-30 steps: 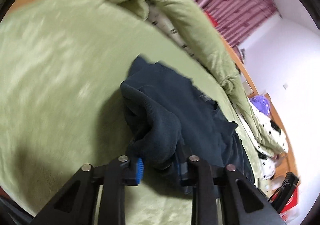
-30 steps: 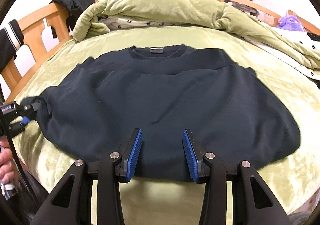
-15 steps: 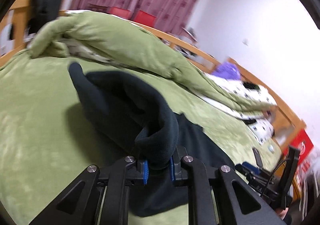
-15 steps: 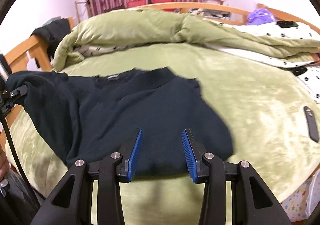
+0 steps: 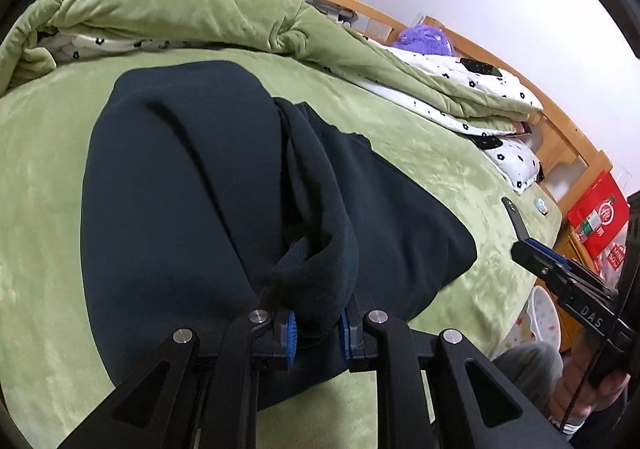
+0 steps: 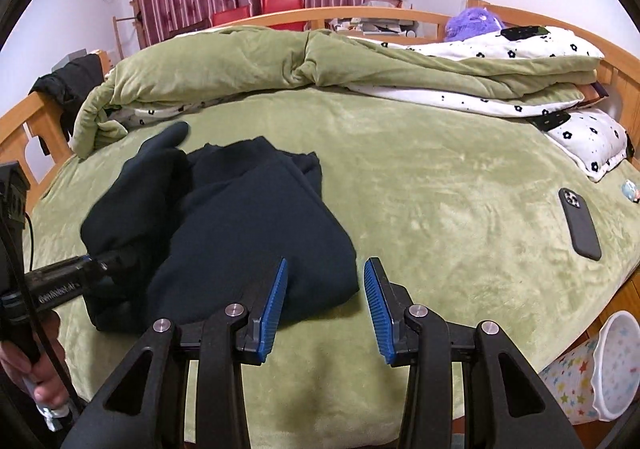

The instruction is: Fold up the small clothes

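A dark navy sweatshirt (image 6: 248, 217) lies on the green bed cover (image 6: 440, 189), bunched with its left side folded over the middle. My left gripper (image 5: 316, 333) is shut on a thick roll of the sweatshirt (image 5: 200, 189) and holds it over the body of the garment; it also shows in the right wrist view (image 6: 116, 261) at the left, gripping the cloth. My right gripper (image 6: 324, 297) is open and empty, just off the sweatshirt's near right edge, above the bed cover.
A rolled green duvet (image 6: 280, 61) with white flowered lining lies across the back of the bed. A black phone (image 6: 580, 225) lies on the cover at the right. The wooden bed rail (image 6: 36, 121) runs along the left. A star-patterned bin (image 6: 600, 365) stands off the right front.
My left gripper has carried the sweatshirt's left side rightward over the body, turning the flat spread garment into a narrower bunch. My right gripper stayed open near the front hem.
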A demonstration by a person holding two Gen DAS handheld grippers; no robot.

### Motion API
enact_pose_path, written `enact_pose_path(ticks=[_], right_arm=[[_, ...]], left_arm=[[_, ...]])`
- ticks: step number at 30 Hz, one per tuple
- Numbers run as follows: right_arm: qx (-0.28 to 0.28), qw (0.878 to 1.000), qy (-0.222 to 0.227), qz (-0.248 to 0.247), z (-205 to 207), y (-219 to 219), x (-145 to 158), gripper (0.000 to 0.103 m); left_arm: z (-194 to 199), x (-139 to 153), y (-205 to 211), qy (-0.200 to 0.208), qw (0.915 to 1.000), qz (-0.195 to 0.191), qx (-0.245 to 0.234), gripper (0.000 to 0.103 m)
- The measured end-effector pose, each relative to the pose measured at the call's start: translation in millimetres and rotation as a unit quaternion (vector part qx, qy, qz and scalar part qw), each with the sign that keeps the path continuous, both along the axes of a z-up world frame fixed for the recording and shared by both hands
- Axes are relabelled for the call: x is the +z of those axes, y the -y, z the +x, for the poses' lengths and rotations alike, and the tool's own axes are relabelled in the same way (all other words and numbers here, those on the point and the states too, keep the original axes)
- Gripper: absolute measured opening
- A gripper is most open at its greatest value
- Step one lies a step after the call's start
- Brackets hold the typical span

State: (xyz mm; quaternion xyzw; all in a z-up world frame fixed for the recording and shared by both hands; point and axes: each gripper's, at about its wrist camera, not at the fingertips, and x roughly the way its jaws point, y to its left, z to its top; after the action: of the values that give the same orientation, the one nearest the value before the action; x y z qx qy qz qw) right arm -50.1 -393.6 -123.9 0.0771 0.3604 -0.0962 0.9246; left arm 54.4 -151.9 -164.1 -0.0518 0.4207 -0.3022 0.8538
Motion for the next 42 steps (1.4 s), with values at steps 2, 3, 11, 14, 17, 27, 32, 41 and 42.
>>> enact_pose_path(ticks=[2, 3, 11, 14, 17, 27, 32, 41, 42], right_arm=[[0.007, 1.000, -0.002, 0.002, 5.3, -6.4, -0.7, 0.041], [0.011, 1.000, -0.002, 0.004, 7.4, -10.1, -0.1, 0.041], [0.065, 0.997, 0.026, 0.014, 26.6, -61.6, 21.3, 0.056], [0.080, 0.996, 0.031, 0.020, 33.4, -80.5, 23.5, 0.058], [0.092, 0.995, 0.031, 0.032, 41.3, -96.2, 18.7, 0.063], [0.068, 0.992, -0.024, 0.106, 90.6, -100.3, -37.4, 0.065], [0.060, 0.985, -0.024, 0.161, 117.6, -99.2, -51.1, 0.064], [0.124, 0.986, 0.087, 0.073, 110.0, -114.8, 6.8, 0.016], [0.126, 0.985, 0.095, 0.073, 106.2, -111.9, 12.1, 0.015]], left_arm=[[-0.8, 5.4, -3.6, -0.005, 1.0000, -0.004, -0.003, 0.021], [-0.6, 7.7, -5.4, -0.006, 1.0000, -0.005, -0.005, 0.026], [-11.4, 28.6, -48.5, 0.023, 0.9994, -0.007, 0.024, 0.054], [-7.8, 28.7, -74.9, 0.024, 0.9983, -0.001, 0.054, 0.054], [-1.1, 25.5, -101.4, 0.023, 0.9955, 0.011, 0.091, 0.054], [19.4, 9.8, -142.3, 0.015, 0.9859, 0.035, 0.163, 0.054], [25.1, 6.0, -143.8, 0.024, 0.9831, 0.049, 0.175, 0.054], [39.6, -10.8, -144.0, 0.034, 0.9682, 0.114, 0.220, 0.054], [40.8, -14.5, -144.5, 0.031, 0.9666, 0.120, 0.224, 0.054]])
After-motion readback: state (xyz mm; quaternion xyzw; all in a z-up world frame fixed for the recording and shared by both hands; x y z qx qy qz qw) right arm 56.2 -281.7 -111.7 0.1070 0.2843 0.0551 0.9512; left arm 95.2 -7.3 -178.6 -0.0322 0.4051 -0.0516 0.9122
